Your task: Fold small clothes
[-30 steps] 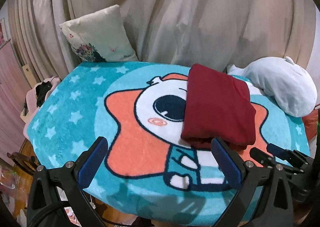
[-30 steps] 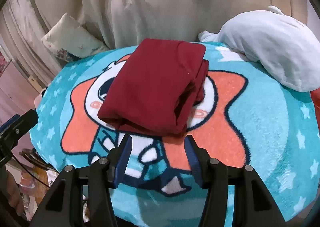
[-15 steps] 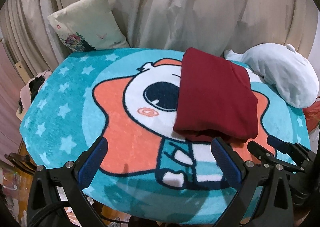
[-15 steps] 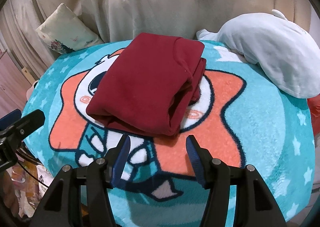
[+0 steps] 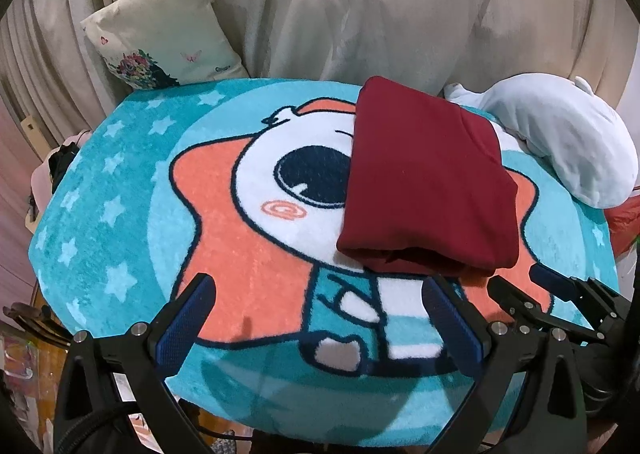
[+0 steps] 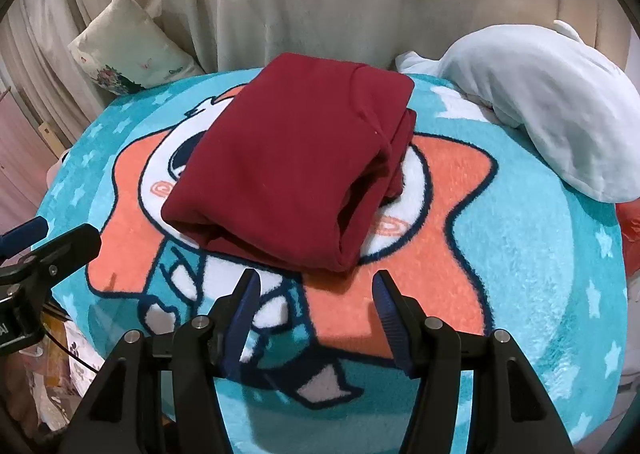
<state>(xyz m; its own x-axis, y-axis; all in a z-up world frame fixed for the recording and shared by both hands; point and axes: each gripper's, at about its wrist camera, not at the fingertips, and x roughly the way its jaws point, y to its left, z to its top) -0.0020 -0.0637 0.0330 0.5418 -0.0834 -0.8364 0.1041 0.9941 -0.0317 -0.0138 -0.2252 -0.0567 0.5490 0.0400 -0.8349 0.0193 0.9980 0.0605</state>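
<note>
Folded fleece garment (image 6: pixel 288 161): solid dark red, no print. Plush round blanket (image 5: pixel 100 213) beneath it: turquoise ground with pale blue stars and a lighter blue disc bearing a cartoon figure in orange and white, outlined in navy, with a navy eye and an orange spiral cheek mark. Soft stuffed toy (image 6: pixel 540 117): plain pale blue-white. Rectangular cushion (image 5: pixel 160 33): cream with a small floral and butterfly print. Draped curtain (image 5: pixel 380 1): plain beige. Gripper pads (image 5: pixel 186 324): blue on black frames.
</note>
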